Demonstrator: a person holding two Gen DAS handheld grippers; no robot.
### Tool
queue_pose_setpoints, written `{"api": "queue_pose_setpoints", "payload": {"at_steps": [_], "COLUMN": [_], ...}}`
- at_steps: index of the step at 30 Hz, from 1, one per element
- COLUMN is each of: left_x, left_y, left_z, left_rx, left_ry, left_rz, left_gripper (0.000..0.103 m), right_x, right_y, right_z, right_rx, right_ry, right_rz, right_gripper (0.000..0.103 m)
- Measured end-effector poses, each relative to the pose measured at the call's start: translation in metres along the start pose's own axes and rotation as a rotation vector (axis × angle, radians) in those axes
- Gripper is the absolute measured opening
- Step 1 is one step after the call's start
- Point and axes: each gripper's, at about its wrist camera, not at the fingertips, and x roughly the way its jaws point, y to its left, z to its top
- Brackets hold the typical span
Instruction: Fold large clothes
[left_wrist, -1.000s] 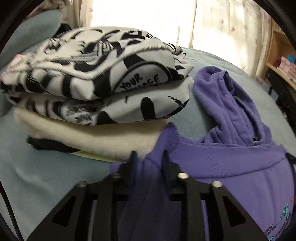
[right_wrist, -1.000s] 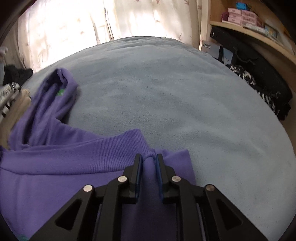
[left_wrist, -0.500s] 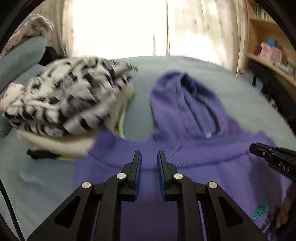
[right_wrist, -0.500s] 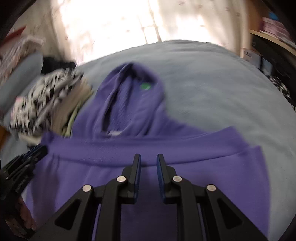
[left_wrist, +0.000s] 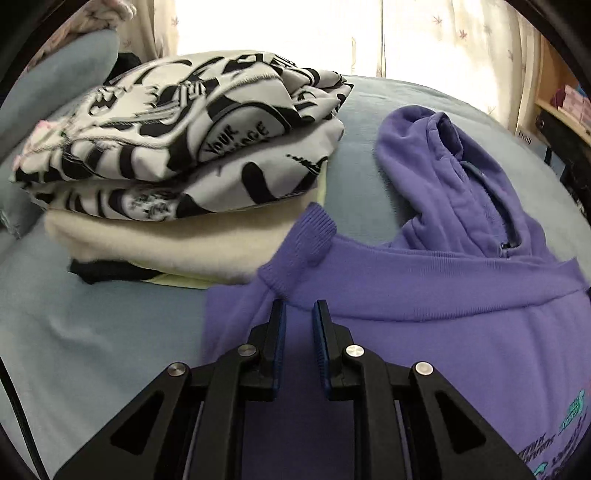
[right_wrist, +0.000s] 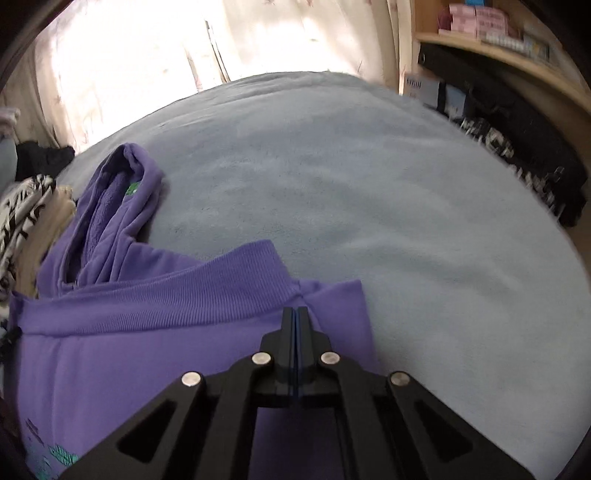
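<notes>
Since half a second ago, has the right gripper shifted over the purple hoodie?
Yes. The right gripper has gone from mid-hoodie to the purple hoodie's right corner, towards the bare blue blanket, and its jaws have just closed with nothing visibly between them.

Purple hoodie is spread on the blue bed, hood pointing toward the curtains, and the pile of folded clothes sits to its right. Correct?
Not quite. The pile of folded clothes sits to the left of the purple hoodie, as the left wrist view shows. The rest holds: the hoodie is spread on the blue bed, hood pointing toward the curtains.
</notes>
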Motion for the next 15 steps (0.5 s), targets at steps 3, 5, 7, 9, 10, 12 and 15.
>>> {"api": "queue_pose_setpoints", "payload": {"at_steps": [3,5,7,9,10,12,15], "left_x": [-0.024,-0.046,-0.073,-0.096,-0.108,-0.121,-0.125], "left_y": [0.0,-0.004,-0.008,-0.012,-0.016,-0.02,-0.026], "left_z": [-0.004,-0.013,-0.029,-0.048,-0.063,-0.087,-0.122], "left_rx": [-0.01,-0.008,0.004,0.007,0.006,-0.014,0.0], "left_ry": [-0.001,-0.014,-0.023,-0.03,-0.021,0.004,0.053], "left_rz": [-0.006,-0.035,-0.071,-0.105,-0.133,-0.18,-0.178], "left_gripper": [0.015,0.015,0.016,0.017,0.018,0.018,0.018], "right_x": [-0.024,-0.041,-0.059,-0.073,-0.08,-0.092,-0.098], "right_y": [0.011,0.023,0.039,0.055,0.064,0.076,0.088], "right_z": [-0.013,-0.026,-0.043,-0.061,-0.074,-0.095,-0.128], "right_rx": [0.016,0.037,0.036,0.029,0.026,0.021,-0.021], "right_ry": [0.007,0.015,0.019,0.037,0.055,0.084,0.115], "right_rz": [0.045,0.136,0.199,0.259,0.294,0.35,0.357], "right_gripper": [0.003,0.003,0.003,0.003,0.003,0.003,0.003]}}
